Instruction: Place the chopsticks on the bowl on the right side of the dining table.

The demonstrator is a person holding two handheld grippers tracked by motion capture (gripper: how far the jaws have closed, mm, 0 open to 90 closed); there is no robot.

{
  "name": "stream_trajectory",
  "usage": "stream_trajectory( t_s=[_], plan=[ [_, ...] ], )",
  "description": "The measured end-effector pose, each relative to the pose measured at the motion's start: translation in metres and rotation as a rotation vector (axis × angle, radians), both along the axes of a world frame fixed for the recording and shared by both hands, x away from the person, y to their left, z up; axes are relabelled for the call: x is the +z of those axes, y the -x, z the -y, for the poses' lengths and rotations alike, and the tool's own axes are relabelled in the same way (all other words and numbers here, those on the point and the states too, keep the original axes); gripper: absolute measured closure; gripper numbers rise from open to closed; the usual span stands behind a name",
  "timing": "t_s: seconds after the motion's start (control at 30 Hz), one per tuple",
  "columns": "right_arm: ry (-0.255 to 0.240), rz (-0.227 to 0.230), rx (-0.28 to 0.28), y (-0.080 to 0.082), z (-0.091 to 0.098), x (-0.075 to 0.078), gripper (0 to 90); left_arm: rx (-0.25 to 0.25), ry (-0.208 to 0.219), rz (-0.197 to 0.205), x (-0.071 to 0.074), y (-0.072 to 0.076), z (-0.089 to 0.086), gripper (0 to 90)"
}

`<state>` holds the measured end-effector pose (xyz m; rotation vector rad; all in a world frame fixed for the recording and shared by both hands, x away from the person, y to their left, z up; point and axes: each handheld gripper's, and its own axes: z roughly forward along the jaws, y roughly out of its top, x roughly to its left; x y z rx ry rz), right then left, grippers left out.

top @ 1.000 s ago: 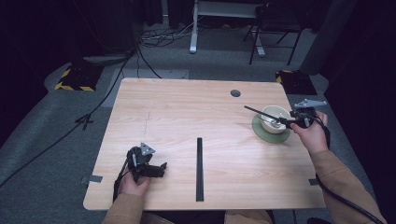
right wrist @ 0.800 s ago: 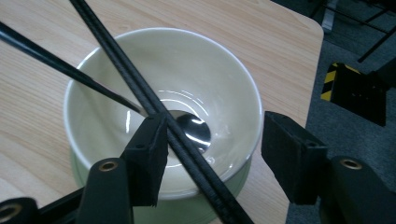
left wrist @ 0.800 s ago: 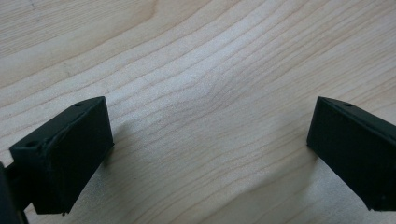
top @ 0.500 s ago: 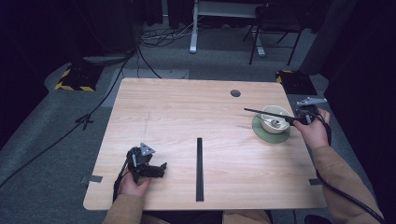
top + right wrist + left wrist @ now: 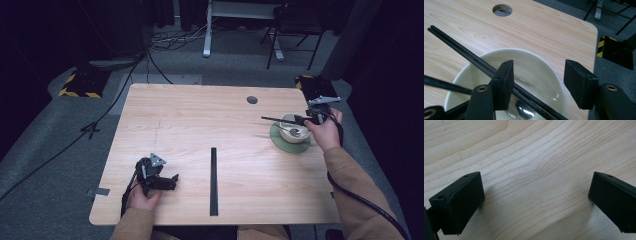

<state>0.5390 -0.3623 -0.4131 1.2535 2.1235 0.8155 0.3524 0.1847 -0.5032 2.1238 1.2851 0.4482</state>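
Observation:
A white bowl [image 5: 300, 138] [image 5: 541, 65] stands on a green plate [image 5: 279, 142] near the table's right edge. Two black chopsticks [image 5: 272, 120] [image 5: 461, 50] lie across its rim with their tips pointing left, and a shiny metal spoon [image 5: 524, 110] rests inside. My right gripper [image 5: 301, 120] [image 5: 539, 71] hovers over the bowl, open. The chopsticks run slantwise under its left jaw and on between the jaws, and no pad presses on them. My left gripper [image 5: 172, 181] [image 5: 536, 192] rests low on bare wood at the front left, open wide with nothing between its jaws.
The wooden table [image 5: 200, 125] has a black strip [image 5: 213, 180] along its front middle and a round cable hole [image 5: 252, 99] [image 5: 502, 10] at the back right. A black box with yellow stripes [image 5: 316, 89] [image 5: 616, 51] sits on the floor beyond the right corner.
My right gripper has shifted a little to the left, further over the bowl. The bowl, the chopsticks and the left hand have stayed where they were.

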Motion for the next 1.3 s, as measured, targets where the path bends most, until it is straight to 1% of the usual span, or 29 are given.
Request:
stream_trajectory(
  t_s=[0.13, 0.17, 0.27, 0.5, 0.7, 0.77, 0.9, 0.93, 0.97, 1.0, 1.07, 1.17, 1.3],
  plan=[
    [-0.01, -0.003, 0.001, -0.009, -0.011, -0.003, 41.1, 0.001, 0.004, -0.003, 0.0, 0.0, 0.0, 0.5],
    [-0.001, -0.001, 0.008, -0.012, -0.013, -0.004, 40.6, 0.001, 0.001, -0.001, 0.0, 0.0, 0.0, 0.5],
    [0.003, -0.021, 0.013, -0.016, -0.019, -0.008, 40.3, 0.0, 0.002, -0.001, 0.0, 0.0, 0.0, 0.5],
    [0.003, -0.028, 0.029, -0.011, -0.022, -0.01, 39.8, 0.002, 0.002, -0.002, 0.0, 0.0, 0.0, 0.5],
    [-0.008, -0.028, 0.046, -0.004, -0.02, -0.007, 39.6, 0.002, 0.002, -0.002, 0.0, 0.0, 0.0, 0.5],
    [-0.014, -0.009, 0.052, -0.001, -0.018, -0.003, 39.6, 0.002, 0.0, 0.0, 0.0, 0.0, 0.0, 0.5],
    [-0.03, 0.026, 0.072, 0.011, -0.011, 0.011, 39.3, 0.002, 0.004, -0.003, 0.0, 0.0, 0.0, 0.5],
    [-0.019, 0.035, 0.077, 0.013, -0.008, 0.013, 39.2, 0.003, 0.003, -0.002, 0.0, 0.0, 0.0, 0.5],
    [-0.042, 0.033, 0.073, 0.016, -0.008, 0.017, 38.9, 0.002, 0.005, -0.004, 0.0, 0.0, 0.0, 0.5],
    [-0.038, 0.043, 0.086, 0.02, -0.005, 0.021, 38.6, 0.0, 0.004, -0.004, 0.0, 0.0, 0.0, 0.5],
    [-0.046, 0.055, 0.092, 0.026, -0.002, 0.027, 37.9, 0.004, 0.009, -0.002, -0.001, -0.001, 0.001, 0.5],
    [-0.042, 0.075, 0.116, 0.037, 0.002, 0.037, 37.1, 0.005, 0.012, -0.003, -0.001, -0.001, 0.001, 0.5],
    [-0.049, 0.084, 0.148, 0.051, 0.001, 0.045, 36.4, 0.005, 0.012, -0.003, -0.001, -0.001, 0.001, 0.5]
  ],
)
